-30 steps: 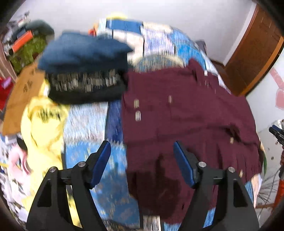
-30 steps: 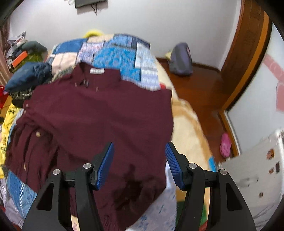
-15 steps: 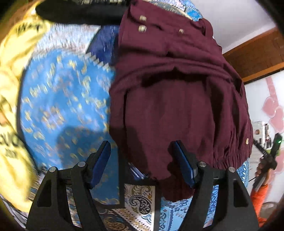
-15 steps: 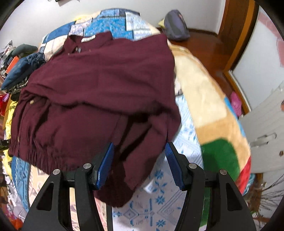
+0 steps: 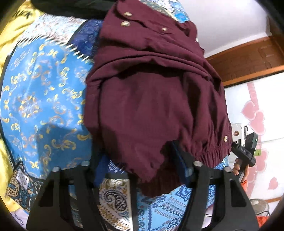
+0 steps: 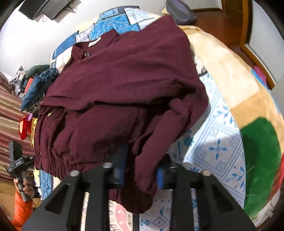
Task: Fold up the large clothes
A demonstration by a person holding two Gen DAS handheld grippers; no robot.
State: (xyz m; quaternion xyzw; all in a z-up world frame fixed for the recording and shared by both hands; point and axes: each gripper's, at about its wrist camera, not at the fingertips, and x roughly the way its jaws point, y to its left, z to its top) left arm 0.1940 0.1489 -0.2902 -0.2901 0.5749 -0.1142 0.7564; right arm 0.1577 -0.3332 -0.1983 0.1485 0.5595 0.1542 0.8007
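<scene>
On the bed (image 6: 221, 71) lies the maroon jacket (image 5: 156, 99), hem toward both tongs. Left tongs (image 5: 140, 168) and right tongs (image 6: 140, 170) stand unclenched astride hem cloth; pinch both layers deep, level, before lifting.

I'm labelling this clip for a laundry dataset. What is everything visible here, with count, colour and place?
jacket: one, maroon, spread on the bed, elastic hem nearest both grippers
bedspread: one, blue patchwork with gold swirls, under the jacket
blanket: one, beige with a green patch, on the bed's far side in the right view
folded clothes: a small pile, dark blue on top, beside the jacket's collar end
yellow garment: one, at the bed's edge in the left view
bag: one, grey, on the floor by the wall
left gripper: black with blue pads, at the hem
right gripper: same build, fabric between its pads
</scene>
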